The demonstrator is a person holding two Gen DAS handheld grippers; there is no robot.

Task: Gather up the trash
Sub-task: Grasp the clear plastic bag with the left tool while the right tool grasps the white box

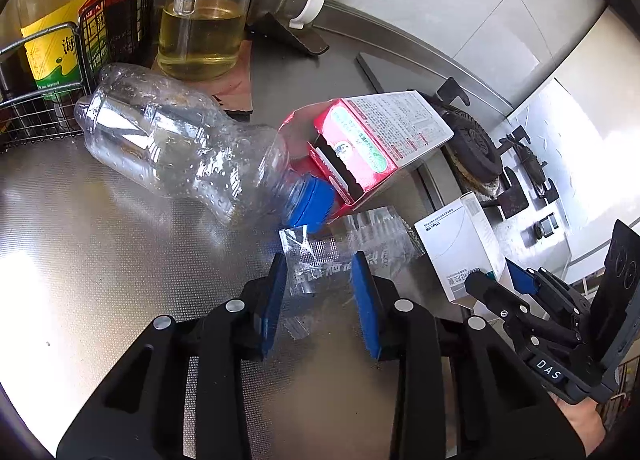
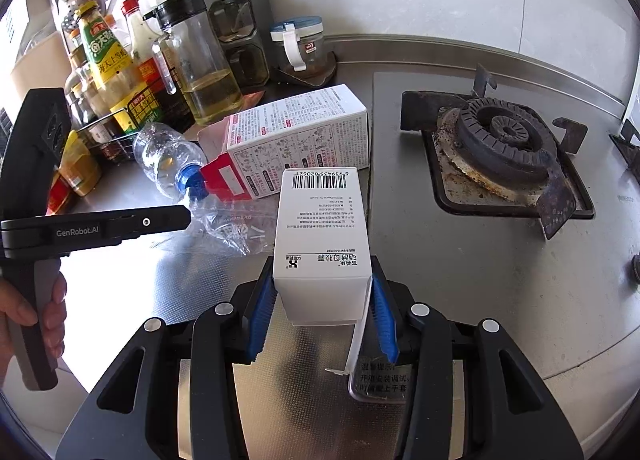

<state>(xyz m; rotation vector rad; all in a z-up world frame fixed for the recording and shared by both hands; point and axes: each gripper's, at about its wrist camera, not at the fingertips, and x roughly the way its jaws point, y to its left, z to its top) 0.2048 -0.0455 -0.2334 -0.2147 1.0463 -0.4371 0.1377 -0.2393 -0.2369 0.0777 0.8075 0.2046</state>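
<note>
An empty clear plastic bottle (image 1: 176, 144) with a blue cap lies on the steel counter. A red and white carton (image 1: 372, 144) lies at its cap. A clear plastic wrapper (image 1: 340, 256) lies in front of both. My left gripper (image 1: 320, 272) is open, its blue pads on either side of the wrapper's near end. My right gripper (image 2: 322, 292) is shut on a small white box (image 2: 322, 240) with a barcode, held above the counter. The box (image 1: 464, 256) and right gripper also show at the right of the left wrist view. The bottle (image 2: 168, 156), carton (image 2: 296, 140) and wrapper (image 2: 228, 224) lie beyond it.
A wire rack (image 1: 60, 92) of sauce bottles and a glass oil jug (image 1: 204, 20) stand at the back left. A lidded jar (image 2: 298, 44) stands by the wall. A gas burner (image 2: 504, 144) sits to the right.
</note>
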